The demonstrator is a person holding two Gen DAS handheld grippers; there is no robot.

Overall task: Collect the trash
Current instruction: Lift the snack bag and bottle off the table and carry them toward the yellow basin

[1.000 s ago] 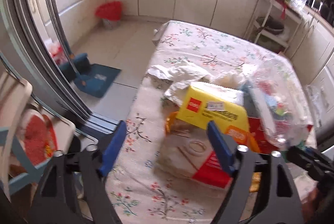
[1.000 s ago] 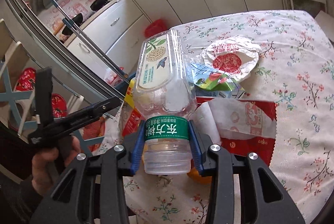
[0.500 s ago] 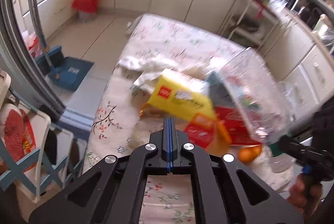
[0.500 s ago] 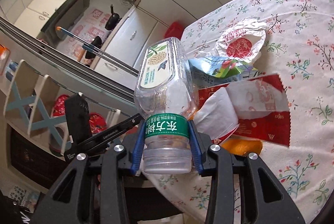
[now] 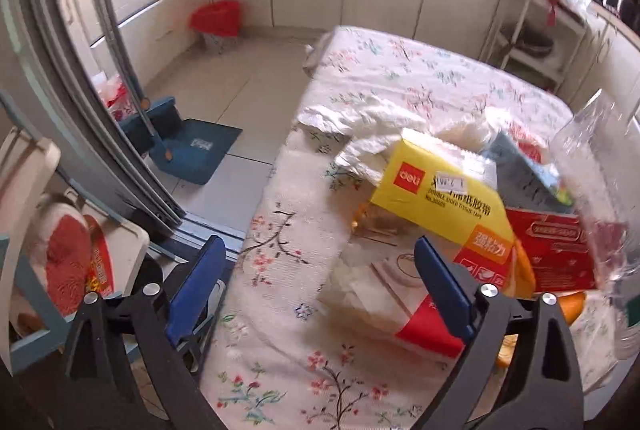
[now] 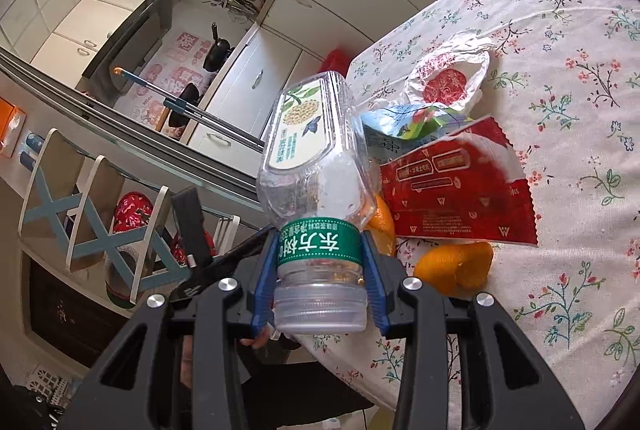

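Right tongs stay clenched on the clear plastic bottle w/ green label band, blue pads gripping the neck just above the cap end, bottle body tilting up and away, lifted off the bench. In the left wrist view the same bottle shows as a blurry clear shape at the right edge, above the trash pile.

Left tongs: half a sec ago the blue pads were pressed together; now they're spread wide apart again, holding nothing, hovering over the near edge of the bench w/ floral cloth, much as 1 s ago.

Pile on the bench hasn't shifted: yellow double-sided-tape box leans on a pale cardboard box w/ red corner, red foil wrapper just beside, orange peel partly under the wrapper's near edge, crumpled white tissue behind the yellow box, white plastic bag w/ red print further back.

Red-lined trash bin sits on the floor by the cabinets, well apart from the bench. Blue dustpan is on the floor nearer.
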